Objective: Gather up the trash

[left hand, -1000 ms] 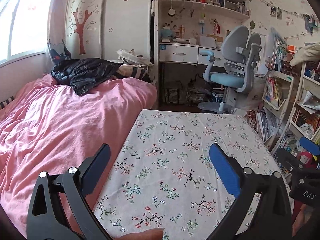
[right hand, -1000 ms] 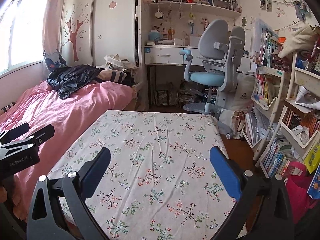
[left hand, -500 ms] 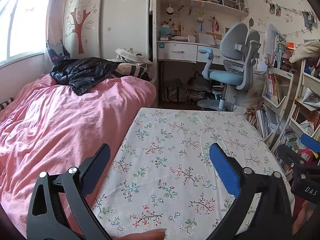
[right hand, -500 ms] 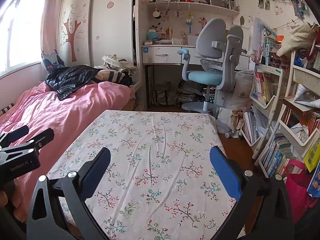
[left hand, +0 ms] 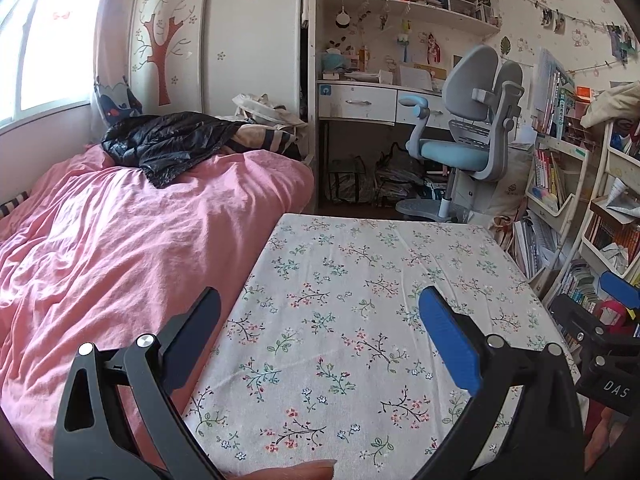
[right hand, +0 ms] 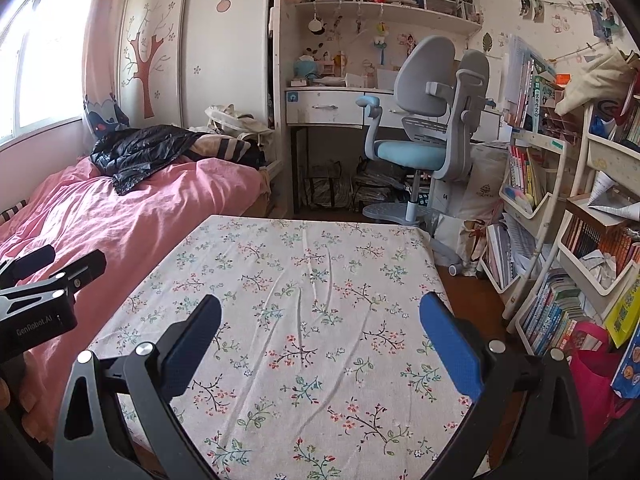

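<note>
— Where is the trash? I see none on the table (left hand: 360, 280).

— Nor I; the cloth is bare under both; left gripper (left hand: 320, 340) and right gripper (right hand: 320, 340) stand wide open, holding nothing; so no direction from the fingers, and neither hand is nearer to anything.

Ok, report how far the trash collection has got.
Nothing looks done: no trash or bin shows on the flowered table. In hand: nothing. The left gripper and right gripper are both open and empty above the cloth. Left: finding trash at all. The only candidates are crumpled paper on the shelves, and I cannot tell that it is trash.
</note>
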